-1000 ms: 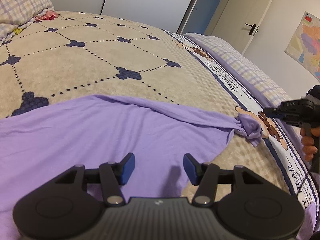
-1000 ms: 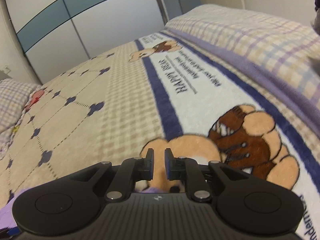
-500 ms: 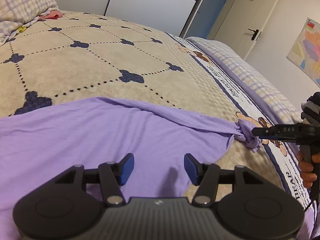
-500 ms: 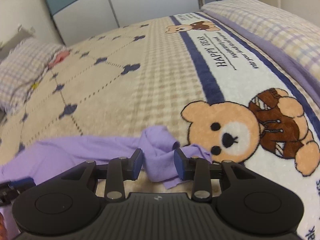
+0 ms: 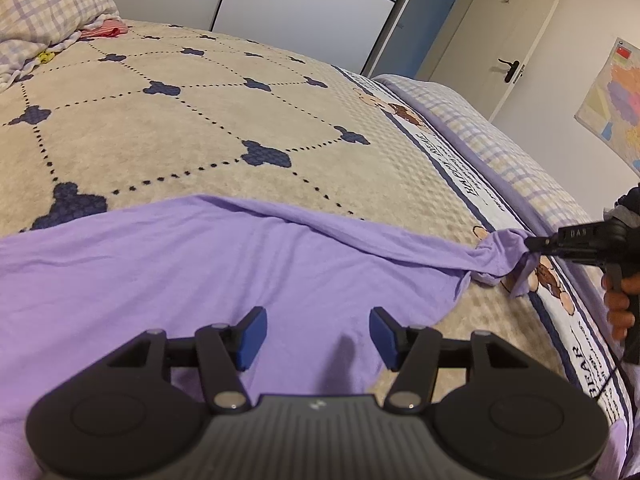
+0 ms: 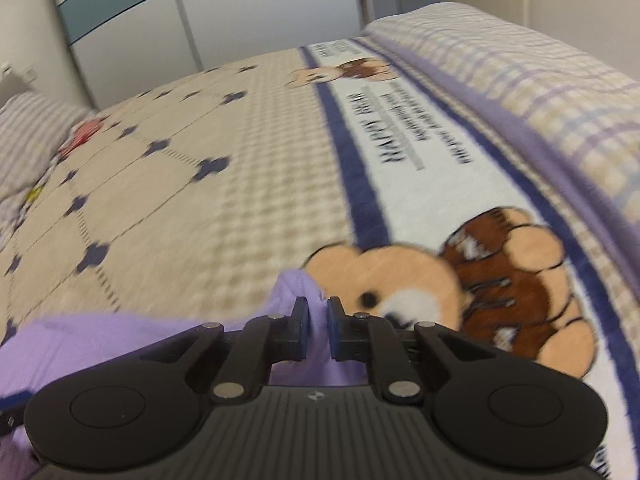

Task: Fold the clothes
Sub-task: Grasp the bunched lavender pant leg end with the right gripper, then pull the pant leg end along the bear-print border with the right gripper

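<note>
One purple garment (image 5: 168,272), spread flat on one bed (image 5: 192,148). Two tongs: left tongs (image 5: 318,334), right tongs (image 6: 317,330). Four blue pads in all, two per tongs. One hand (image 5: 619,304) at the right edge of the left wrist view. One checked pillow (image 5: 44,12) at the head of the bed, with one small red item (image 5: 105,31) and one yellow scrap (image 5: 45,56) beside it. Two bear-pair prints on the blanket border: one near (image 6: 452,292), one far (image 6: 344,71). One door (image 5: 500,36), one door handle (image 5: 510,68). One wall map (image 5: 616,100). One checked quilt (image 6: 532,80) along the bed's far side.
</note>
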